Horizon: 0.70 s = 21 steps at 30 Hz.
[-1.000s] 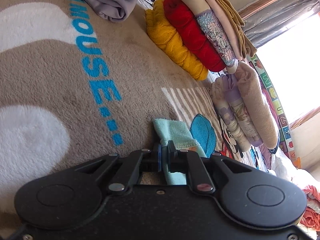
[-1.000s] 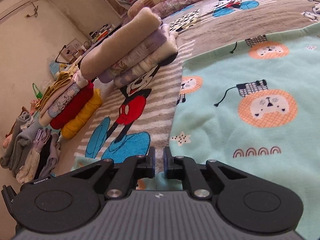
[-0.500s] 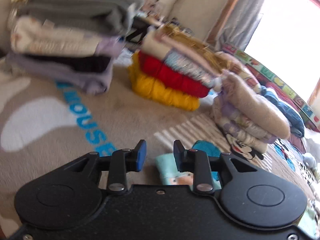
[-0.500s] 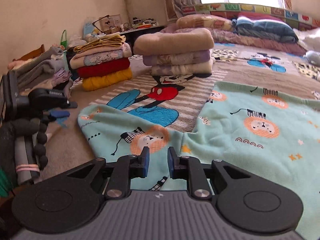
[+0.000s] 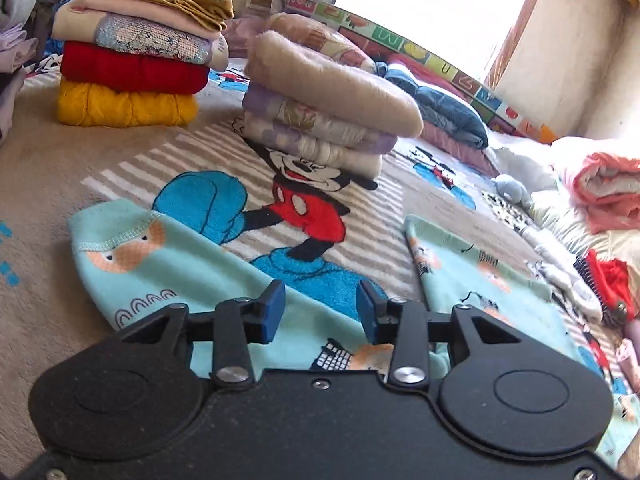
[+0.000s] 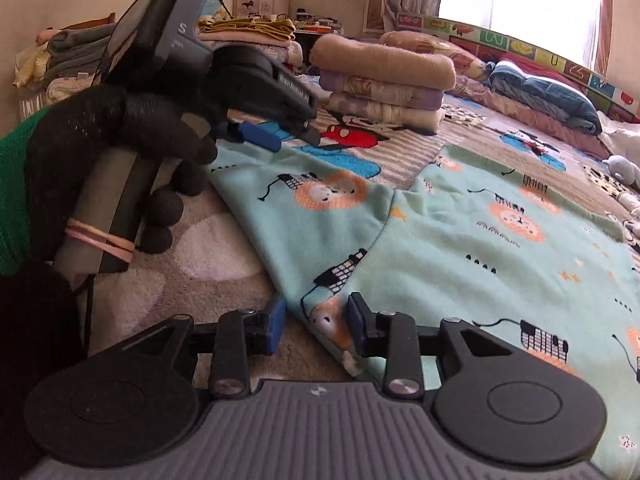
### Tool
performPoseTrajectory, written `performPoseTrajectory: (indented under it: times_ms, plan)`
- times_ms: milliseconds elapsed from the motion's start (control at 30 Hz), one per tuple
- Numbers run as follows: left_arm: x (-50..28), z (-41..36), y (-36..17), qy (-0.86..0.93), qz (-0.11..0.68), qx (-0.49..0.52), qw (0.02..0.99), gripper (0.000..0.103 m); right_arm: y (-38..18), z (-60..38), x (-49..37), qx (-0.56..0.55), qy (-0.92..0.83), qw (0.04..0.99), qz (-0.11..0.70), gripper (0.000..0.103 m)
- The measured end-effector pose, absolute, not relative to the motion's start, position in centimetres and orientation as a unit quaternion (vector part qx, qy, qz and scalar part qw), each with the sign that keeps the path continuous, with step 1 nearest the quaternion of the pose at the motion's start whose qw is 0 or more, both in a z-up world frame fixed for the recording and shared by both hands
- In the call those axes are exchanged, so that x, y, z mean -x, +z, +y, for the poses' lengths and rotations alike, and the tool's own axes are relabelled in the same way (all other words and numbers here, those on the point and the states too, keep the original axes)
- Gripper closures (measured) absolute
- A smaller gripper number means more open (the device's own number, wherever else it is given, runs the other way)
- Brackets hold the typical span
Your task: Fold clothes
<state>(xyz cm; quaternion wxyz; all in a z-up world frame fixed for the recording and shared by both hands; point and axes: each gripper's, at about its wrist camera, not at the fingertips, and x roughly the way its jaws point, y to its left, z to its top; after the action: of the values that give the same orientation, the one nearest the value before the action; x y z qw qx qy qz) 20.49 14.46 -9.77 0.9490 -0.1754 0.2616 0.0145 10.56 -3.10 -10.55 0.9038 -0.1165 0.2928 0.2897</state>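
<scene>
My left gripper [image 5: 320, 312] and right gripper [image 6: 314, 322] have just opened, holding nothing; the mint garment [image 6: 460, 240] lies ahead, its folded edge nearer my right one.

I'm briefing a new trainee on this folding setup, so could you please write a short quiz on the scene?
1. True or false: the left gripper pinches the mint garment.
2. Which item lies lowest in the stack at far left in the left wrist view: A red, B yellow, C beige?
3. Fill in: the hand on the left gripper wears a ____ glove.

Key: 1 false, both grippers have just been opening, fingers clear of the cloth; the right gripper only straddles a fold. 2 B. 3 black.
</scene>
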Motion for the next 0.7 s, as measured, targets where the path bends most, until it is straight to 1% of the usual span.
performPoseTrajectory:
  times_ms: [100,167,333,400,433,500,533,600,700]
  plan:
    - [-19.8,13.9,-9.2,-0.007,0.238,0.184,0.954,0.065,-9.8,-3.9,-9.1,0.115,0.305,0.902,0.283,0.066]
    - [-19.3,12.5,-8.9,-0.036,0.234,0.167,0.957,0.065,-9.3,-5.3,-8.2,0.097,0.310,0.903,0.282,0.066]
    - [-17.2,6.5,-8.6,-0.138,0.224,0.061,0.963,0.065,-8.3,-10.2,-5.7,0.034,0.310,0.906,0.287,0.066]
    - [-16.5,4.6,-8.9,-0.160,0.230,0.031,0.959,0.066,-8.4,-13.7,-5.3,-0.025,0.284,0.913,0.291,0.066]
    - [-16.5,3.9,-9.4,-0.169,0.246,0.024,0.954,0.066,-8.6,-15.5,-5.2,-0.056,0.269,0.915,0.294,0.066]
    - [-17.2,2.2,-11.5,-0.183,0.320,-0.006,0.930,0.065,-9.0,-19.3,-4.9,-0.121,0.231,0.920,0.291,0.066]
    - [-17.1,1.6,-12.2,-0.183,0.335,-0.026,0.924,0.065,-9.3,-21.0,-4.8,-0.153,0.213,0.920,0.291,0.066]
    - [-15.9,0.7,-12.1,-0.174,0.322,-0.053,0.929,0.065,-10.2,-24.5,-4.3,-0.219,0.173,0.917,0.286,0.066]
    - [-14.6,0.4,-11.3,-0.170,0.301,-0.033,0.938,0.064,-11.5,-29.0,-3.6,-0.301,0.123,0.906,0.271,0.064]
